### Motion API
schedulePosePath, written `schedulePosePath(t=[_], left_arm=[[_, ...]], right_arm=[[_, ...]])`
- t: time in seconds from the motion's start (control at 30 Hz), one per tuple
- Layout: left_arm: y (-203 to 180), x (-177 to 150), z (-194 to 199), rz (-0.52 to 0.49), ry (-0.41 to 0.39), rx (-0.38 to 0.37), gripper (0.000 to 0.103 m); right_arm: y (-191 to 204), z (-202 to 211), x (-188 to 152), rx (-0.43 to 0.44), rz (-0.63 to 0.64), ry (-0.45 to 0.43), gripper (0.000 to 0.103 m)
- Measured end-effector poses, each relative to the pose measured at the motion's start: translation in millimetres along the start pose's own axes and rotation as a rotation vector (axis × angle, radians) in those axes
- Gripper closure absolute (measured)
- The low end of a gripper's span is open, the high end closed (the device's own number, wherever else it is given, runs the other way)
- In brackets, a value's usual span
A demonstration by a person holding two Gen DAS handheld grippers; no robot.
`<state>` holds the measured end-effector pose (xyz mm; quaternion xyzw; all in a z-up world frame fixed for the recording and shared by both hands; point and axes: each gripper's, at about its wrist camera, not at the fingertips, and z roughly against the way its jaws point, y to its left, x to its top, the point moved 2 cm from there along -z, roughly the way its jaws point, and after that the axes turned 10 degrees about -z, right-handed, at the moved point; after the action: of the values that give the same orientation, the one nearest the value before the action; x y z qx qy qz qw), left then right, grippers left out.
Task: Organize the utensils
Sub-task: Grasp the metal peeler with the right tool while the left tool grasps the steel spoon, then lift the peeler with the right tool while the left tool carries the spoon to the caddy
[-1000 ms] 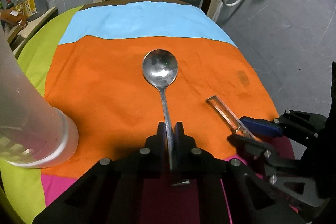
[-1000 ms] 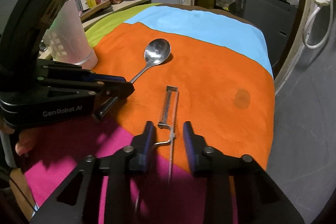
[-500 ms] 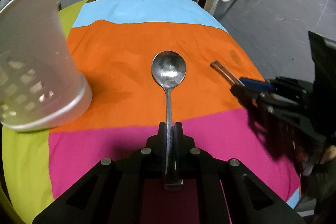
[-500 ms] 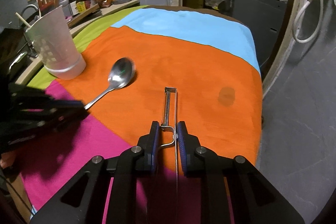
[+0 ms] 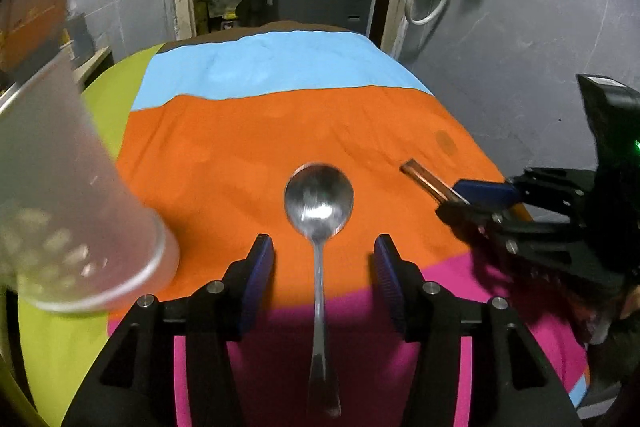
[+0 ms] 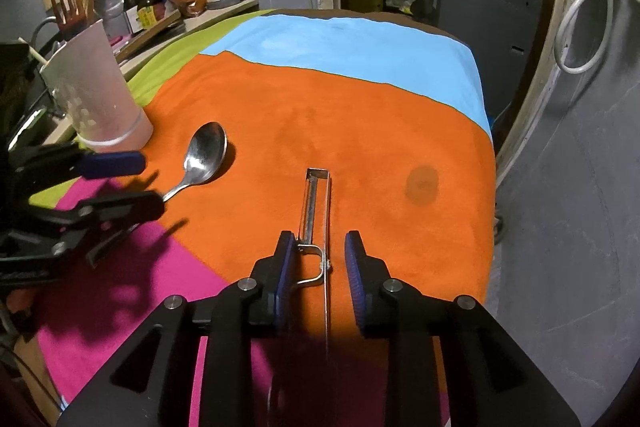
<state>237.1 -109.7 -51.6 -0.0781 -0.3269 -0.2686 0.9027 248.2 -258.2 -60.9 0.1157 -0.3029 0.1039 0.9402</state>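
My table is covered by a soft, matte tablecloth (image 6: 360,131) in flat blocks of colour: orange in the middle, light blue at the far end, lime green on the left, magenta nearest me. On the left edge of the orange stands a tall, frosted, translucent plastic utensil holder (image 6: 94,87), tapered, with small square holes low in its wall.

The spoon (image 5: 319,227) is polished steel with a round bowl. It lies flat between my left gripper's (image 5: 323,273) fingers, its long axis running straight along them: bowl pointing away over the orange, handle tip towards me on the magenta. The jaws stand wide apart, touching nothing.

The peeler (image 6: 316,219) is a thin metal frame with a wire loop, lying lengthwise on the orange, its squared blade end pointing away. My right gripper (image 6: 320,267) is spread around it; the loop sits just against the left blue ribbed pad, the right pad clear.
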Motion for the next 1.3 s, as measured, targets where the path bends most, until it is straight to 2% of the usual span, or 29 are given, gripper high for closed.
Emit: schedulePosePath(t=[0.33,0.37,0.4,0.47,0.5,0.53,0.57,0.67,0.77,1.07,1.2,1.3], left_arm=[[7.9,7.9,-30.4,-0.076,0.033,0.034,0.057],[7.5,8.3,-31.3,-0.083,0.033,0.037,0.058],[8.9,8.9,-33.3,-0.087,0.033,0.036,0.063],[9.2,9.2,-33.9,-0.085,0.032,0.036,0.065],[10.0,8.9,-33.8,-0.079,0.031,0.036,0.065],[9.8,8.8,-33.1,-0.074,0.029,0.036,0.065],[9.6,8.6,-32.0,-0.070,0.025,0.037,0.065],[10.2,5.1,-21.4,-0.048,-0.005,0.046,0.065],[11.4,2.8,-0.9,-0.028,-0.086,0.074,0.065],[8.4,-4.6,67.2,0.010,-0.396,0.090,0.065],[6.8,1.2,98.7,0.018,-0.522,0.121,0.065],[7.3,4.6,117.2,0.030,-0.578,0.141,0.065]], right_arm=[[3.1,-13.4,13.9,0.000,0.020,0.013,0.076],[3.0,-15.1,15.0,0.002,0.020,0.016,0.076],[2.7,-17.4,17.6,0.006,0.017,0.020,0.076],[2.1,-19.6,20.7,0.011,0.009,0.026,0.076],[1.9,-20.9,22.6,0.012,0.003,0.029,0.078],[1.8,-21.3,23.5,0.009,-0.005,0.028,0.087],[1.8,-21.1,23.7,0.012,-0.013,0.027,0.092],[-2.7,-16.6,23.0,0.029,-0.079,0.005,0.093],[3.0,0.2,18.2,-0.004,-0.074,-0.080,0.093],[43.2,83.6,3.3,-0.042,-0.007,-0.504,0.093],[60.3,111.2,1.9,-0.028,-0.004,-0.671,0.093],[67.6,124.8,6.2,0.003,-0.018,-0.773,0.093]])
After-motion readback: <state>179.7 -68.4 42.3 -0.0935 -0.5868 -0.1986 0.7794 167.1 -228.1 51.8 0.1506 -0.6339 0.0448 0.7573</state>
